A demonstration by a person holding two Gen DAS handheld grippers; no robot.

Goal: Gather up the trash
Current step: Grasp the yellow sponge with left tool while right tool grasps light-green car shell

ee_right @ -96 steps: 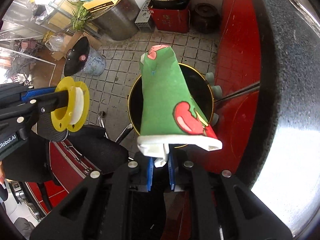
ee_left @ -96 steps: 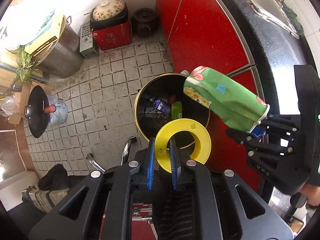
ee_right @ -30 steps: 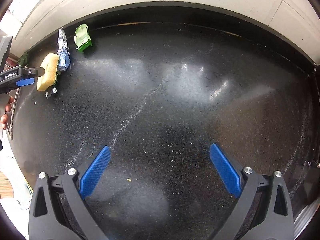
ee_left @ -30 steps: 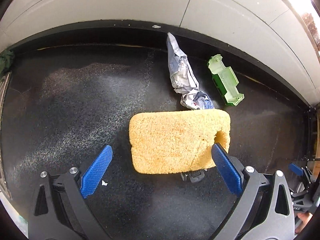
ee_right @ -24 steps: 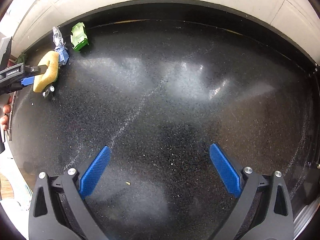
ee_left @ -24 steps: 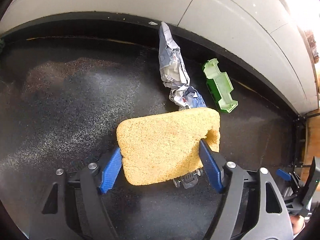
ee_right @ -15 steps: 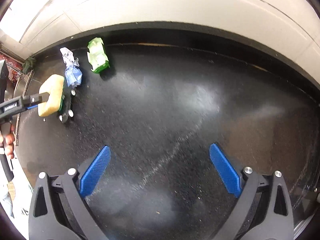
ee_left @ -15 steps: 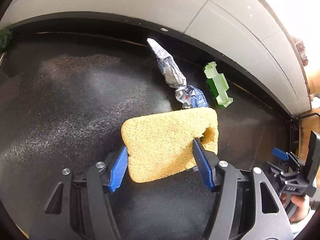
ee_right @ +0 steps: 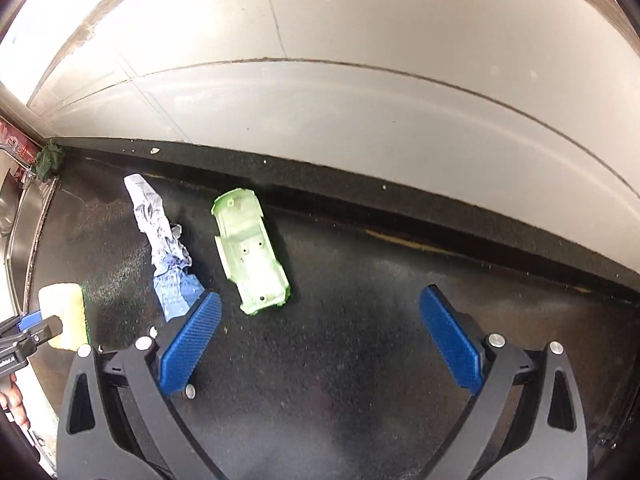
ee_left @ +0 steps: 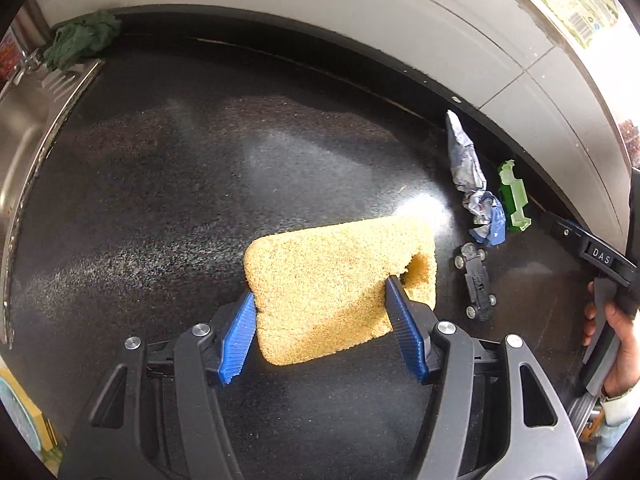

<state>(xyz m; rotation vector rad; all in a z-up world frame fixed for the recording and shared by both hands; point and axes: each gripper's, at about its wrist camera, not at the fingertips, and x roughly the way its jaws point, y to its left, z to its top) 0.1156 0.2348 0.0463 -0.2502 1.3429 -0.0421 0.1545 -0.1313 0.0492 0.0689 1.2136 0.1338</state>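
Note:
My left gripper [ee_left: 320, 320] is shut on a yellow sponge [ee_left: 336, 280] and holds it above the black counter [ee_left: 180, 184]. The sponge also shows at the left edge of the right wrist view [ee_right: 66, 314]. A crumpled white and blue wrapper [ee_left: 476, 196] lies near the back wall, also in the right wrist view [ee_right: 164, 252]. A green toy car shell [ee_right: 250, 256] lies upside down beside it, also in the left wrist view [ee_left: 514, 196]. A black toy car chassis [ee_left: 478, 276] lies right of the sponge. My right gripper [ee_right: 320, 336] is open and empty, close to the green shell.
A white tiled wall [ee_right: 360, 112] runs behind the counter. A steel sink [ee_left: 24, 128] lies at the left end, with a dark green cloth [ee_left: 80, 40] at its back corner. The person's hand [ee_left: 612, 344] holds the right gripper at the right edge.
My left gripper closed on the sponge and lifted it off the black chassis, to the left. My right gripper moved left and forward toward the green shell and wrapper, staying open.

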